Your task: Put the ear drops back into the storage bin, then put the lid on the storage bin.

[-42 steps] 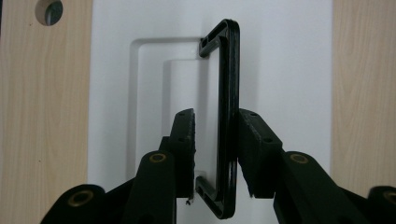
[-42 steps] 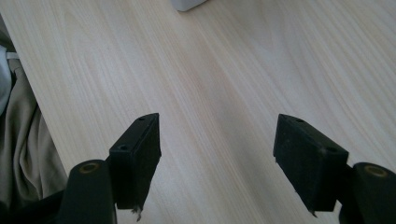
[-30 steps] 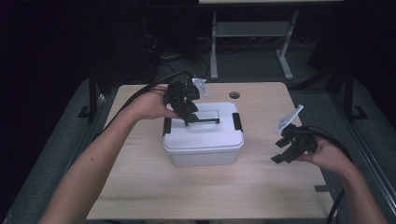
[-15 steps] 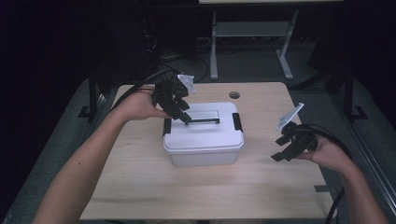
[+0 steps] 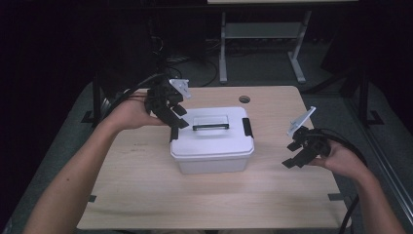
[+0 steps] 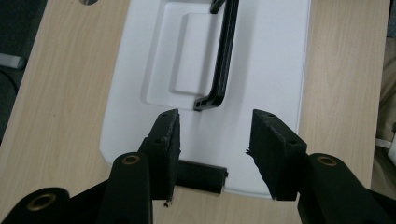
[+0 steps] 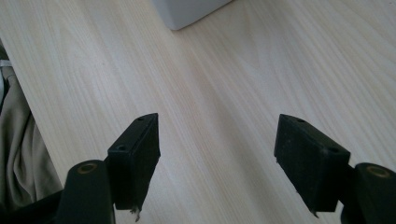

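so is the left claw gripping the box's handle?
No: in the left gripper view the left claw stands open over the lid's edge by a latch, short of the black handle.

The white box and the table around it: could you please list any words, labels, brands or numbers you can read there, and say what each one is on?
None: the white box, its black handle, its latch and the table show no words, labels, brands or numbers in any view.
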### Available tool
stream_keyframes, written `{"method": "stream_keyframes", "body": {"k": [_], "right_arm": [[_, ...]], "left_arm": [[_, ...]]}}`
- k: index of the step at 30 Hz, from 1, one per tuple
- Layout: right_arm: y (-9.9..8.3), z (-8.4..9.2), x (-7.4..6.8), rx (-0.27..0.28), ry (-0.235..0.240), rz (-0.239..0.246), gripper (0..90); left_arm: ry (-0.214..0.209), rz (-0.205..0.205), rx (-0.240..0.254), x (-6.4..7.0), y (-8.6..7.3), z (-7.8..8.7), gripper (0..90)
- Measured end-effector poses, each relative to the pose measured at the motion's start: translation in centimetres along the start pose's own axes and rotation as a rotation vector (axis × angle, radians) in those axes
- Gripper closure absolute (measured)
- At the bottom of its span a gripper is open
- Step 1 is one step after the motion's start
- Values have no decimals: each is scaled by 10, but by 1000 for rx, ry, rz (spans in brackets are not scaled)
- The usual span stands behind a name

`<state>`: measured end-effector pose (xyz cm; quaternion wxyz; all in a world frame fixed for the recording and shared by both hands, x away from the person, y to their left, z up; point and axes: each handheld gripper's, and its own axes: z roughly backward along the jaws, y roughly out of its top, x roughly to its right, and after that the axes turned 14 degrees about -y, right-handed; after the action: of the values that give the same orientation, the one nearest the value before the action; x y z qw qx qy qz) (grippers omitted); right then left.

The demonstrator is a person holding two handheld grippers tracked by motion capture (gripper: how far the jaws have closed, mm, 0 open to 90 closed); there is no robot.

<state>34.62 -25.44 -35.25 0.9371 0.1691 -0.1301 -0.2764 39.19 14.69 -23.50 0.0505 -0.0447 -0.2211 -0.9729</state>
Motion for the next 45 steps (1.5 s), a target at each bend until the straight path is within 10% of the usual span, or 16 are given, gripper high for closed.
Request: {"method": "stream_keyframes", "body": {"k": [45], "right_arm": [[6, -12, -3, -22, 25, 7, 302]], "left_arm": [[41, 149, 72, 13, -91, 5, 503]]}}
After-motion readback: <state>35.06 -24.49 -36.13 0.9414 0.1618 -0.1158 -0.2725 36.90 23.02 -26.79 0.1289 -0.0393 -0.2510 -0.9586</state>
